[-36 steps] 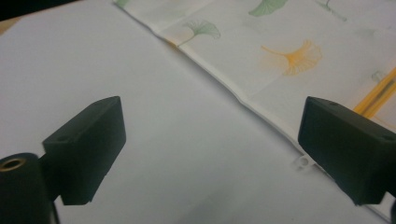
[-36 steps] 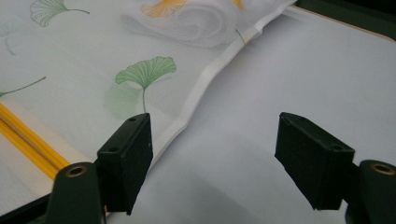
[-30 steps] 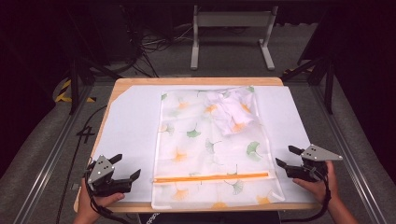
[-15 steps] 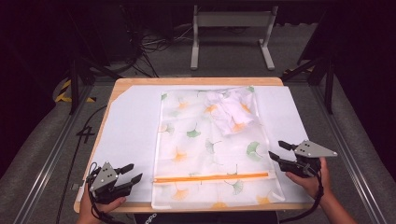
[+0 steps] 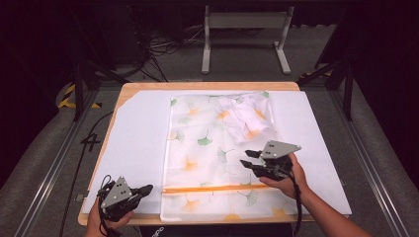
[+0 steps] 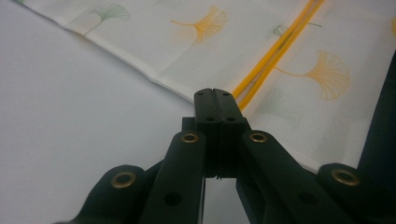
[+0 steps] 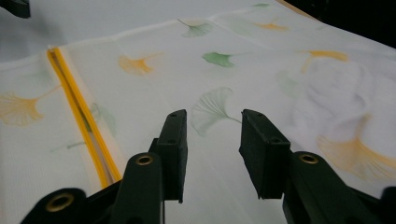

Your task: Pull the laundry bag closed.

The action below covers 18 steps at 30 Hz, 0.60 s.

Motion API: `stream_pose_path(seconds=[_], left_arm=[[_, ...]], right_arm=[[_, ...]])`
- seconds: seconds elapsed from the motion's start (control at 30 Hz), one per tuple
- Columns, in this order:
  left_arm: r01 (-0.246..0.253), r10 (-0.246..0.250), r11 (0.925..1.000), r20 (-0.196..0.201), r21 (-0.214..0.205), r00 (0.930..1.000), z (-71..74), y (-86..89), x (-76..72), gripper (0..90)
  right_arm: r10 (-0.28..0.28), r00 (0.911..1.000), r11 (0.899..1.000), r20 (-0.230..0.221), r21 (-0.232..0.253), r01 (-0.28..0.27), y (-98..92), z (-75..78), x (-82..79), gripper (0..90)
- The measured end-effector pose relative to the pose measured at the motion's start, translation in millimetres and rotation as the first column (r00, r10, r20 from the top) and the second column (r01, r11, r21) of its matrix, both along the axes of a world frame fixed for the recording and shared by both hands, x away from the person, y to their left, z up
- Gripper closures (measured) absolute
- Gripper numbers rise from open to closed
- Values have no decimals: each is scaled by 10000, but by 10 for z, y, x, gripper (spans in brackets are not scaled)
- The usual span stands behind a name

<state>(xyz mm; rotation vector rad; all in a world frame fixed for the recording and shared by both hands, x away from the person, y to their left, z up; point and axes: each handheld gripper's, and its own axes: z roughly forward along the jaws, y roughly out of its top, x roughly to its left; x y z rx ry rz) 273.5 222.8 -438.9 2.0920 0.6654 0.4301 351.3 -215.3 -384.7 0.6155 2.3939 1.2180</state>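
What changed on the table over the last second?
The right hand-held gripper moved inward from the table's right edge and now sits over the ginkgo-print zipper bag, jaws open. The left hand-held gripper slid toward the near corner and is shut, holding nothing. The bag and its orange zipper stayed put.

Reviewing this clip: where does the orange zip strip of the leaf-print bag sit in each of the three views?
High view: the orange zip strip runs across the bag's near end, between the left gripper and right gripper.
Left gripper view: strip slants from the shut jaws to the upper right.
Right gripper view: strip runs at left, beside the open jaws.
Shared landmark: the strip's left end.
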Motion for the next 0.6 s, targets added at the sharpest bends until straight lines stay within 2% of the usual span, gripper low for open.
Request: stream_pose_path(seconds=[0.07, 0.1, 0.17, 0.2, 0.23, 0.27, 0.33, 0.37, 0.4, 0.5, 0.6], left_arm=[[61, -61, 10000, -13, 77, 10000, -12, -18, -19, 900], [61, -61, 10000, -13, 77, 10000, -12, -18, -19, 900], [111, -110, 9999, -98, 125, 9999, -22, -38, -35, 900], [137, -135, 9998, -115, 169, 9998, -28, -52, -45, 900], [181, -178, 9996, -130, 215, 9998, -33, -67, -52, 900], [210, -207, 9995, -156, 217, 9997, -39, -80, -58, 900], [364, -358, 9990, -233, 264, 9991, -48, -106, -66, 900], [392, -384, 9988, -297, 284, 9988, -55, -121, -72, 900], [451, -441, 9987, -351, 258, 9984, -64, -140, -76, 900], [667, -649, 9969, -423, 413, 9970, -80, -202, -93, 900], [901, -880, 9950, -493, 435, 9949, -89, -260, -100, 900]], right_arm=[[461, 9989, 9989, -66, -124, -461, 183, -3, 21, 654], [461, 9989, 9989, -66, -124, -461, 183, -3, 21, 654], [908, 9959, 9955, -56, -251, -909, 381, -11, 42, 664], [1131, 9935, 9931, -87, -285, -1133, 469, -18, 51, 665], [1523, 9880, 9876, -244, -349, -1530, 642, -35, 65, 675], [1523, 9880, 9876, -244, -349, -1530, 642, -35, 65, 675], [1925, 9806, 9801, -375, -429, -1940, 813, -60, 73, 686], [2289, 9724, 9711, -446, -595, -2313, 975, -93, 68, 707], [2289, 9724, 9711, -446, -595, -2313, 975, -93, 68, 707], [2675, 9607, 9607, -745, -559, -2718, 1187, -169, 75, 734], [3155, 9438, 9431, -985, -776, -3234, 1426, -220, 66, 749]])
